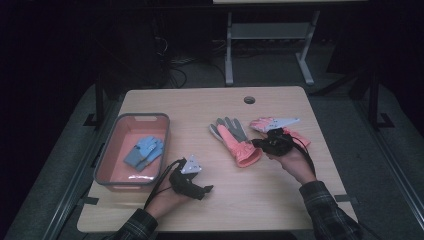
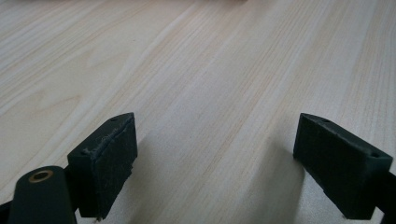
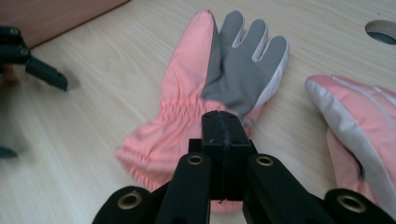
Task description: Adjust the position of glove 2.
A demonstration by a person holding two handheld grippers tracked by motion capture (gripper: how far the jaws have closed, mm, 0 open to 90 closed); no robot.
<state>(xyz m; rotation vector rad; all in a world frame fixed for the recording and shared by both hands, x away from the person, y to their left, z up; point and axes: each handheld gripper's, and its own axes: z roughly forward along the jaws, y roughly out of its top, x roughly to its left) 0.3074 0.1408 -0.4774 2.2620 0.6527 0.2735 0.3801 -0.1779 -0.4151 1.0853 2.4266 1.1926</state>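
Note:
A pink glove with a grey palm [image 1: 237,142] [image 3: 187,93] lies palm up in the middle of the table, its cuff toward me. A second pink and white glove [image 1: 272,122] [image 3: 359,121] lies just to its right. My right gripper [image 1: 257,143] [image 3: 224,121] hovers over the first glove's wrist with its pads pressed flat together; I see no fabric between them. My left gripper [image 1: 207,190] [image 2: 215,158] rests near the front of the table, jaws wide apart over bare wood [image 2: 210,70], with nothing between them.
A grey-rimmed pink bin [image 1: 107,150] stands at the left with a pair of blue gloves [image 1: 145,151] inside. A round cable hole [image 1: 249,99] [image 3: 383,31] sits near the table's far edge. The left gripper [image 3: 46,74] also appears at the right gripper view's left edge.

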